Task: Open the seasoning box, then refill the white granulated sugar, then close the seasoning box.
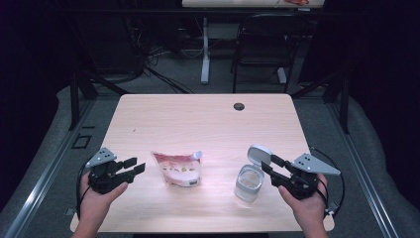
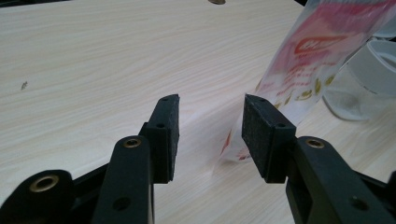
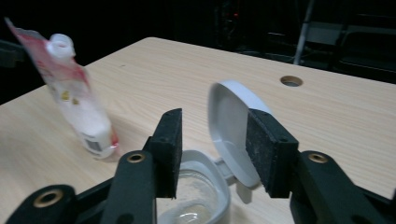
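A red-and-white spouted pouch (image 1: 178,168) stands upright on the wooden table (image 1: 198,119), near the front middle. To its right is a clear jar (image 1: 249,182) whose grey flip lid (image 1: 260,152) stands raised. My left gripper (image 1: 133,166) is open and empty, a short way left of the pouch. In the left gripper view the pouch (image 2: 317,56) leans just past the right pad, with the jar (image 2: 369,84) behind it. My right gripper (image 3: 212,144) is open over the jar (image 3: 196,196). The raised lid (image 3: 229,121) sits at the gap between its jaws, close to the right pad (image 3: 268,149). The pouch (image 3: 74,102) is at the left.
A round cable hole (image 1: 239,106) lies near the table's far edge. Beyond the table are a dark chair (image 1: 265,44), a white table leg (image 1: 205,49) and floor cables. The table's far half is bare wood.
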Demonstrator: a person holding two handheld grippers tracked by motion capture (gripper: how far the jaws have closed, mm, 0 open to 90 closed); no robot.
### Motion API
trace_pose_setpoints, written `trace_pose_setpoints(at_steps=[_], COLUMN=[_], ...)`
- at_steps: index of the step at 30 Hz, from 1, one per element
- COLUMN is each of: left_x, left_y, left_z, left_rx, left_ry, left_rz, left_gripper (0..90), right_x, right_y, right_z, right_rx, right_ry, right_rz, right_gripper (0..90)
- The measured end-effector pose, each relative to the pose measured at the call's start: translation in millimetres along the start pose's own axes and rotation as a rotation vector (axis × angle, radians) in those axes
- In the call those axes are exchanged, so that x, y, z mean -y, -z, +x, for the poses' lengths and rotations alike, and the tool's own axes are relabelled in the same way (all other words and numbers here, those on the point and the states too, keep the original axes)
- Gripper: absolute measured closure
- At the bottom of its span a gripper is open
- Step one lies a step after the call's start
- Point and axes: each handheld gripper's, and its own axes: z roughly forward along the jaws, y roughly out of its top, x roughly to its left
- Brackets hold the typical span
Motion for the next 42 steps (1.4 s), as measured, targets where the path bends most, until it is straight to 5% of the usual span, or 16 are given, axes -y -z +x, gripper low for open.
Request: trace_pose_setpoints(at_steps=[7, 13, 17, 23, 30, 42], left_x=[-17.2, -32.7, -37.9, -39.3, -36.4, -34.8], left_y=[-1.8, -6.5, -6.9, -1.5, 1.0, -12.1], left_z=[-4.5, -13.3, -11.9, -8.6, -10.9, -16.6], left_rx=[0.012, -0.001, 0.008, 0.027, 0.053, 0.101], left_ry=[-0.011, -0.036, -0.016, -0.022, -0.055, -0.094], left_rz=[0.009, 0.026, 0.028, 0.021, 0.018, 0.03], left_gripper=[58.1, 61.8, 61.8, 61.2, 64.9, 67.3], right_x=[-13.4, -28.2, -34.4, -43.1, -46.9, -46.6], right_y=[-6.0, -28.0, -36.0, -49.9, -73.9, -101.3], right_z=[16.1, 28.9, 33.8, 44.3, 61.7, 83.5], right_rx=[-0.049, -0.099, -0.111, -0.137, -0.222, -0.314], right_ry=[0.046, 0.081, 0.084, 0.105, 0.109, 0.14], right_rz=[0.007, 0.045, 0.057, 0.079, 0.098, 0.122], right_gripper=[63.8, 64.0, 64.0, 64.2, 67.3, 64.4])
